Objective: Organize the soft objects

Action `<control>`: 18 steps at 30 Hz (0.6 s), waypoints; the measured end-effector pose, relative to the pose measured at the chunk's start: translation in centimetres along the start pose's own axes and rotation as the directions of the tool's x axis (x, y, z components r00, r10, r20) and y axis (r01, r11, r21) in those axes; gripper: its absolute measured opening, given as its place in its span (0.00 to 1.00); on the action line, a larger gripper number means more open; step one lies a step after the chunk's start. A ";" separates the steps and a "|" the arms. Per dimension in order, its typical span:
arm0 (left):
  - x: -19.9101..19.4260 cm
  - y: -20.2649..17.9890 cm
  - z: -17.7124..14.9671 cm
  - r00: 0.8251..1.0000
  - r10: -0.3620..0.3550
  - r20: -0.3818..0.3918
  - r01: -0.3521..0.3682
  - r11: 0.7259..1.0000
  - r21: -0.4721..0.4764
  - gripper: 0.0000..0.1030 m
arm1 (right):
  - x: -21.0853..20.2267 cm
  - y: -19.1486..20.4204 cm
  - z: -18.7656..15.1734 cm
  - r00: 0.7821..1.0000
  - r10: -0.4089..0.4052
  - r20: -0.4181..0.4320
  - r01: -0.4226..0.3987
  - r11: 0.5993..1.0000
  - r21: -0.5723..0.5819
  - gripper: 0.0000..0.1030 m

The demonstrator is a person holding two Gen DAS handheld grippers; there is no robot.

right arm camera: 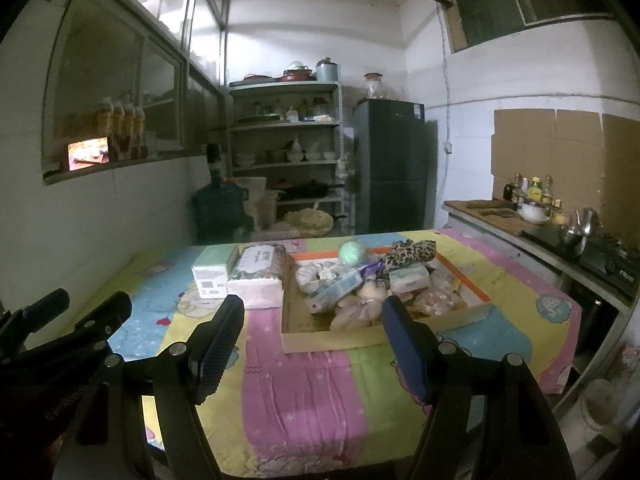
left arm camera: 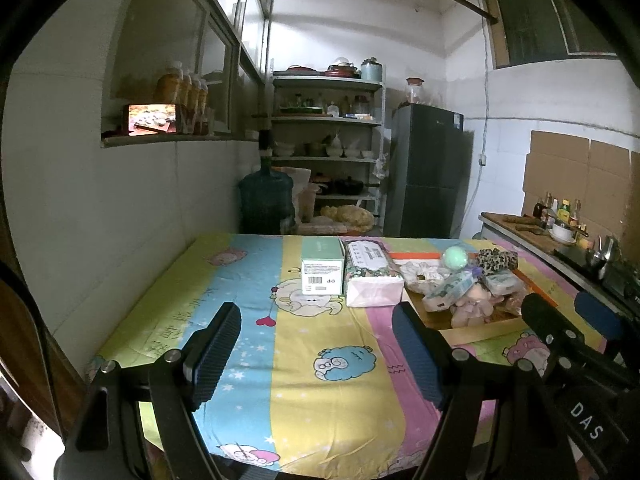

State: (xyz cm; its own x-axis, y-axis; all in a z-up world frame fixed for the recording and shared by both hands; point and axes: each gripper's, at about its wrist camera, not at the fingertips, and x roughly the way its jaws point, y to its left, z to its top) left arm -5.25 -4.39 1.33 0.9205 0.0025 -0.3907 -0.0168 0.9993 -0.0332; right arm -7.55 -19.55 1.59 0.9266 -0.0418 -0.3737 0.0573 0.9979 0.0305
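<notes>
Sitting in a shallow cardboard tray [right arm camera: 372, 338] with an orange rim: a heap of soft objects [right arm camera: 372, 284]. Heap includes a mint-green ball [right arm camera: 351, 251] at the far side, a leopard-print fabric piece [right arm camera: 412, 254] beside it, a pale plush toy [right arm camera: 362, 304] at the near edge, and several soft packets in clear wrap between them. Individual packets too jumbled to tell apart.

Tray rests on the counter [right arm camera: 304, 392], right of centre, on a striped cartoon-print cloth [left arm camera: 304, 360]. Just left of the tray: a floral-wrapped tissue pack [left arm camera: 370, 276], touching or nearly touching a mint-green box [left arm camera: 323, 266] further left. Both stand outside the tray.

Left tongs [left arm camera: 316, 356]: fingers apart, nothing between them, held above the near cloth, well short of the box and pack. Right tongs [right arm camera: 312, 352]: fingers wide apart, empty, held above the cloth just before the tray's near edge. Each set shows at the side of the other's view.

Background: metal shelving with crockery [left arm camera: 326, 140], dark fridge [left arm camera: 428, 168], large water bottle [left arm camera: 266, 200] on the floor, side worktop with bottles and a stove [right arm camera: 560, 224] on the right.
</notes>
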 end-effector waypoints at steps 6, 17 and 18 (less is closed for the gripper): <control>0.0 0.0 0.0 1.000 -0.001 0.000 0.001 1.000 0.000 0.76 | -0.2 0.3 -0.1 1.000 0.016 -0.008 -0.016 1.000 0.002 0.71; -0.1 0.2 -0.1 1.000 0.002 0.002 -0.002 1.000 -0.005 0.76 | -0.1 0.3 -0.2 1.000 0.028 -0.013 -0.028 1.000 0.004 0.71; -0.2 0.3 -0.1 1.000 0.003 0.003 -0.003 1.000 -0.005 0.76 | -0.1 0.4 -0.2 1.000 0.028 -0.013 -0.028 1.000 0.004 0.71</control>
State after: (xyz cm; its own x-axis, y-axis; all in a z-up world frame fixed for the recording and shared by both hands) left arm -5.43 -4.10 1.33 0.9217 0.0052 -0.3878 -0.0210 0.9991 -0.0365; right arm -7.73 -19.14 1.49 0.9230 -0.0133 -0.3846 0.0329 0.9985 0.0443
